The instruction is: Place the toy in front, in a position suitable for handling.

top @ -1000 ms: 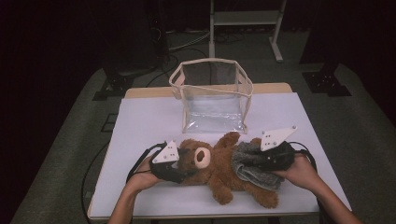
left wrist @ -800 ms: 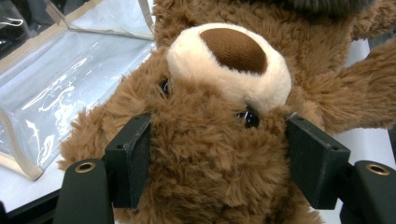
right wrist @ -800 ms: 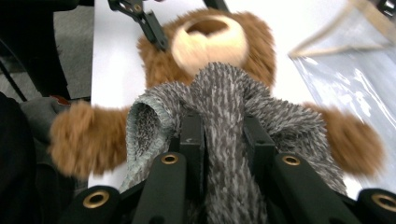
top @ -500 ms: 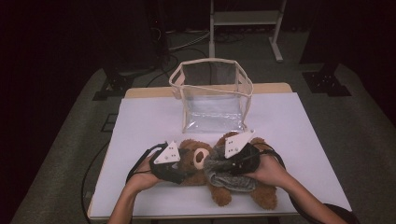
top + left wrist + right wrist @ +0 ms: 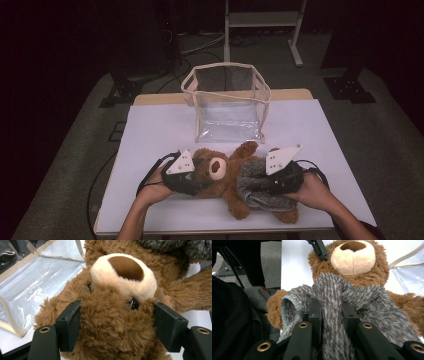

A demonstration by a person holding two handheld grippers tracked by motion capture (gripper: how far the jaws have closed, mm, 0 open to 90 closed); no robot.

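Observation:
A brown teddy bear (image 5: 218,170) lies on its back on the white table (image 5: 160,130), head to the left. A grey knitted sweater (image 5: 252,182) covers its body. My left gripper (image 5: 202,176) is shut on the bear's head; in the left gripper view the two black pads (image 5: 71,322) press into the fur on either side of the head, below the snout (image 5: 125,275). My right gripper (image 5: 262,187) is shut on a bunched fold of the sweater (image 5: 332,297), which runs up between its jaws toward the bear's chin (image 5: 353,255).
A clear plastic bag (image 5: 227,105) with beige trim stands open behind the bear, at the table's middle back. The table's front edge (image 5: 215,230) is close under both hands. Dark floor and a metal stand (image 5: 260,20) lie beyond the table.
The right gripper swung left over the bear's chest, then came back to the right with the grey sweater in it. The left gripper stayed on the head.

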